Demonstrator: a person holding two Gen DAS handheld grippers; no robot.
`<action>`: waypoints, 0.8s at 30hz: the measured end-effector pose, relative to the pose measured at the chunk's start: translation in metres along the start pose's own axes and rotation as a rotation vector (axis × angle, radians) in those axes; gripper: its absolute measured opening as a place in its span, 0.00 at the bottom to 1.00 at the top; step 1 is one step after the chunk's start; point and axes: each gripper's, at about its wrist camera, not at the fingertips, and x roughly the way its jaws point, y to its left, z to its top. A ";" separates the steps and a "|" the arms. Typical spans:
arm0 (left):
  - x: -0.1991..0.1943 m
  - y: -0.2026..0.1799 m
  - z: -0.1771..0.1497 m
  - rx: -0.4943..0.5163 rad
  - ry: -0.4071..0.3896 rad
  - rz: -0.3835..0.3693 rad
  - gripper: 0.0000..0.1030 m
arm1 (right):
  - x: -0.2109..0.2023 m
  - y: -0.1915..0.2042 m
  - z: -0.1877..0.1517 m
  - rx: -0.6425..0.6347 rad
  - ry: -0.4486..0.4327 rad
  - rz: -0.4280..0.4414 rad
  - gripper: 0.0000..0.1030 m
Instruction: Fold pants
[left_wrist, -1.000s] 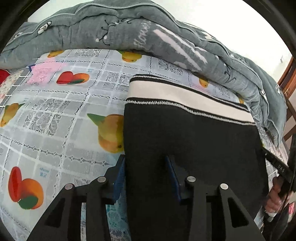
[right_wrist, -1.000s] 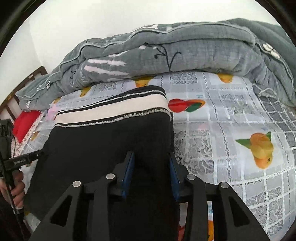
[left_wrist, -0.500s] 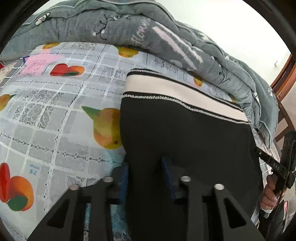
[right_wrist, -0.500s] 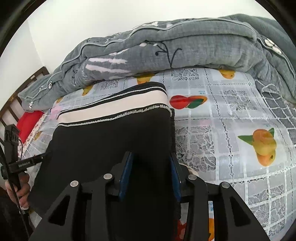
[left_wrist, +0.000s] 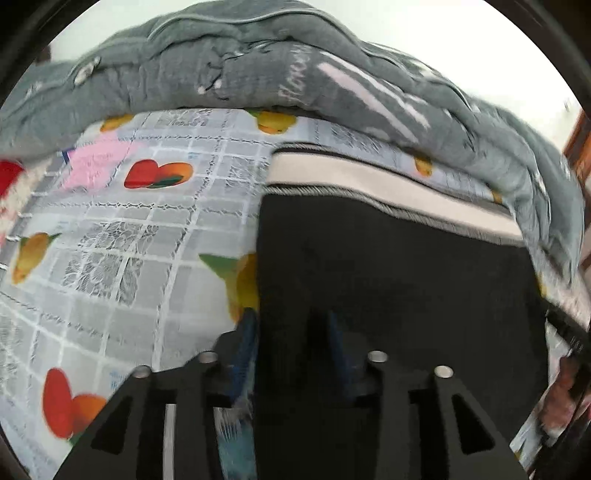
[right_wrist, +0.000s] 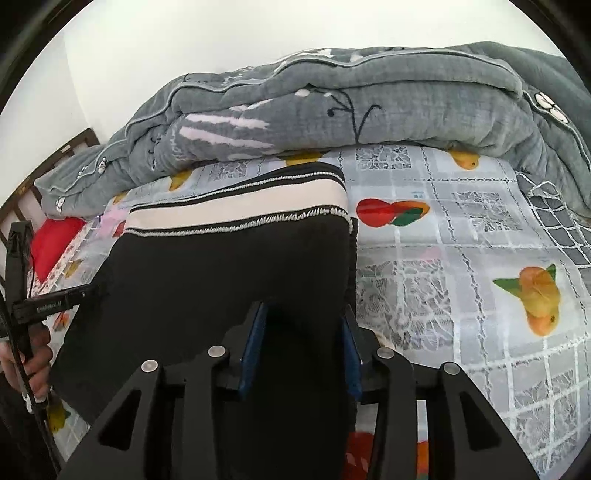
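Black pants with a white and black striped waistband lie flat on the bed, waistband away from me. My left gripper is shut on the pants' left edge near me. In the right wrist view the same pants show, and my right gripper is shut on their right edge. The fabric between the blue pads is dark and hides the fingertips.
A fruit-print sheet covers the bed. A rolled grey quilt lies along the far side behind the waistband. A wooden bed frame and a red cushion sit at the left. The other handle and hand show there.
The left gripper's fingers have closed in on the pants' edge. The left view shifted and is now blurred by motion. The right gripper has stayed shut on the fabric.
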 end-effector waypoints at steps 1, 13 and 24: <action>-0.003 -0.003 -0.004 0.018 -0.002 0.013 0.43 | -0.003 -0.001 -0.002 0.002 0.001 0.002 0.42; -0.061 -0.025 -0.072 0.090 -0.062 0.120 0.48 | -0.046 0.026 -0.066 -0.198 0.005 -0.148 0.44; -0.074 -0.001 -0.130 0.134 0.034 0.060 0.57 | -0.077 0.027 -0.082 -0.240 0.001 -0.163 0.44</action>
